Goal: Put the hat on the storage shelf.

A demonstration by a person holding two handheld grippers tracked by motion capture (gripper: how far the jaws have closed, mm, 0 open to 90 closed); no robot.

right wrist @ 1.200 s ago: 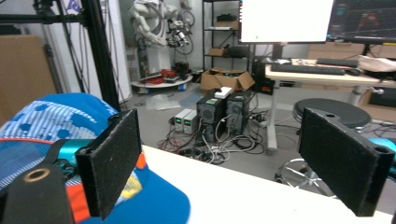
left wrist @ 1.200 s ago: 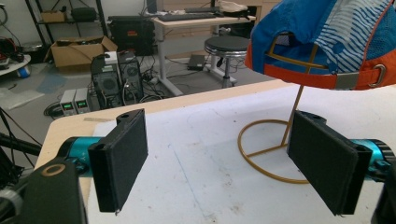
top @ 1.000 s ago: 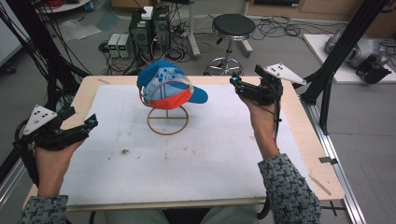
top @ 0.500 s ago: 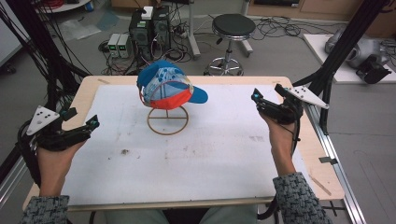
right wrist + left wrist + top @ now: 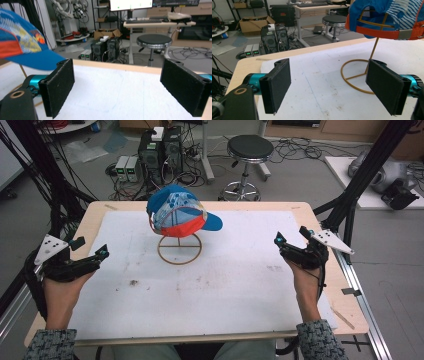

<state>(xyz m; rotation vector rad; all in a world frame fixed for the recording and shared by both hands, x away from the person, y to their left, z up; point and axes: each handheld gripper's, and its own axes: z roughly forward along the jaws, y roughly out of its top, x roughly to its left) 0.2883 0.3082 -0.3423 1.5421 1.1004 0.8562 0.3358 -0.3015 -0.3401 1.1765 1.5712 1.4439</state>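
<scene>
Your left gripper and right gripper both sit wide apart, holding nothing, well clear of the cap on its wire stand mid-table.

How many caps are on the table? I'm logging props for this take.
1. A single blue and orange cap sits on a gold wire stand toward the far middle of the white mat, between the left gripper and right gripper.

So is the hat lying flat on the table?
No, the cap sits up on a gold wire stand, whose ring rests on the white table cover.
</scene>
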